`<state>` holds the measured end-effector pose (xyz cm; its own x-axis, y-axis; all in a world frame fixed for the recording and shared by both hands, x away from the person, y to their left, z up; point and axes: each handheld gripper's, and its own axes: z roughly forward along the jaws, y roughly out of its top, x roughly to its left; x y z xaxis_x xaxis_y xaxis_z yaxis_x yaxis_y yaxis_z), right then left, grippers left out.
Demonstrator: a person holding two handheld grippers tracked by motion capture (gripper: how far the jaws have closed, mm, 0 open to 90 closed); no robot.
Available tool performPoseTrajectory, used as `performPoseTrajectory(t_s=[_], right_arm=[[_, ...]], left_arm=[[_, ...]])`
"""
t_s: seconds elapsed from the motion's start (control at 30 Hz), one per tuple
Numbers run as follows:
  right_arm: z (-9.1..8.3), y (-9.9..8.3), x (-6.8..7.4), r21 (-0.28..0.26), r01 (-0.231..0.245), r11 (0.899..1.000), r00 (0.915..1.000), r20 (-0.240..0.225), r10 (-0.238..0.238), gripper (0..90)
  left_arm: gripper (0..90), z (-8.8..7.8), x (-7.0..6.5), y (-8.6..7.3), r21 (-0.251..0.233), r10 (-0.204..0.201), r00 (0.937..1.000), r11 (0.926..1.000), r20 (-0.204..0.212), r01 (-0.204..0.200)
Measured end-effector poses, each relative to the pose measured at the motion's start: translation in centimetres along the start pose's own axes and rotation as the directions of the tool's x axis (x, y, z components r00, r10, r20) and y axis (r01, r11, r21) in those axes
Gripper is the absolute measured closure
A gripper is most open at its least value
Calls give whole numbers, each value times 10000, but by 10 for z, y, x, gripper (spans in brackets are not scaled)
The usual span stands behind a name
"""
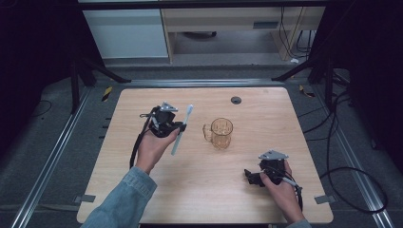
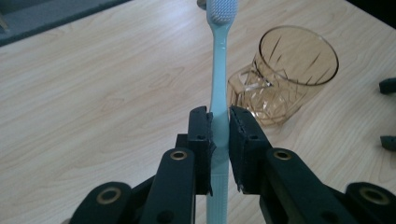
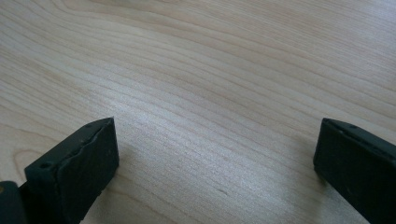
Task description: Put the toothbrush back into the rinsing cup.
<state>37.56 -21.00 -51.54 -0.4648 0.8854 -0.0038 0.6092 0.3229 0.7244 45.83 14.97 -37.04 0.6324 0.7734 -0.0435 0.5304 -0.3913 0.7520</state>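
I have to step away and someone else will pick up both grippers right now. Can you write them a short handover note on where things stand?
Left gripper: shut on the light blue toothbrush, clamped on the handle, bristle head pointing away, held above the table left of the cup.
Right gripper: open, holding nothing, low over bare wooden table at the near right.
Amber glass cup: upright mid-table, handle toward the left, nothing visible inside.
Done: toothbrush picked up.
Left: most likely bring the toothbrush over the cup, lower it in and release; the right gripper could steady the cup if needed.
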Motion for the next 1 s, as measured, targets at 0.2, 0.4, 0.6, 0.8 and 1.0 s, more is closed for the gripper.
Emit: performPoseTrajectory(t_s=[0.2,0.4,0.6,0.8,1.0], right_arm=[[-1,0,1,-14,22,10000,10000,-11,-22,7],[-1,0,1,-11,23,10000,10000,-11,-23,7],[-1,0,1,-12,39,10000,10000,-14,-39,6],[-1,0,1,12,56,10000,10000,-62,-56,7],[-1,0,1,11,66,10000,10000,-74,-65,6]], left_arm=[[786,2,-4,9,-660,-196,9996,9976,193,208],[786,9,-12,17,-1120,-314,9993,9931,208,336],[786,9,-16,22,-1684,-268,9996,9854,-67,253],[786,8,-25,23,-2440,-173,9996,9697,-216,115],[786,9,-34,23,-2919,1,9983,9563,-591,-174]])
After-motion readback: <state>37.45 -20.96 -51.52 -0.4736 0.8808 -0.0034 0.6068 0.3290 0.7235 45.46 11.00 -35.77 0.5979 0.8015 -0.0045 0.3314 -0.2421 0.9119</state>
